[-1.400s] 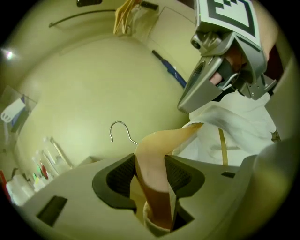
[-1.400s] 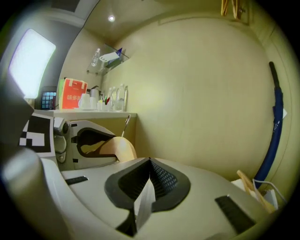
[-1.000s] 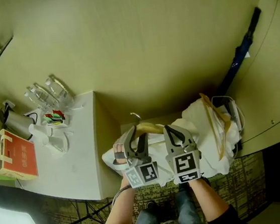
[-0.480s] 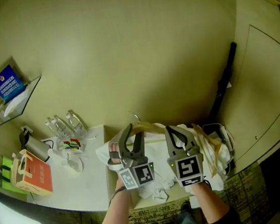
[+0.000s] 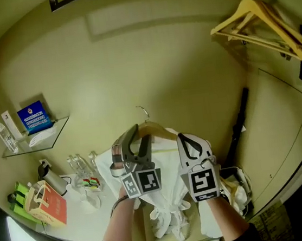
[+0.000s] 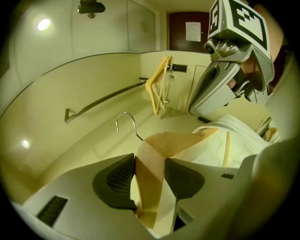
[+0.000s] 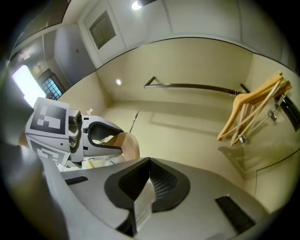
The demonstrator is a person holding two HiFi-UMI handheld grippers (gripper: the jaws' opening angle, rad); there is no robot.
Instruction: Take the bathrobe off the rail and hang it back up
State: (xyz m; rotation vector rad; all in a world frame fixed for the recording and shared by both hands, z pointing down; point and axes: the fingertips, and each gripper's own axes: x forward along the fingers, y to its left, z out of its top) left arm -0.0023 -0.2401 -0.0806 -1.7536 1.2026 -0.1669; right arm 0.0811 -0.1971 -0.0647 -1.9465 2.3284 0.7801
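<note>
Both hand-held grippers side by side, tilted upward, gripping hanger, bathrobe

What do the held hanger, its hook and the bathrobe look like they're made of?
Hanger: probably wood, tan, with a smooth, softly matt surface. Hook: thin metal wire, bright and shiny. Bathrobe: white cloth, perhaps cotton in a waffle weave; a fine textured grid shows close up in the right gripper view.

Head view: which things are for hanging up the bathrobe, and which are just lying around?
For the job: bathrobe, wooden hanger, rail, left gripper, right gripper.

Just lying about: spare hangers, water bottles, kettle, red box.
</note>
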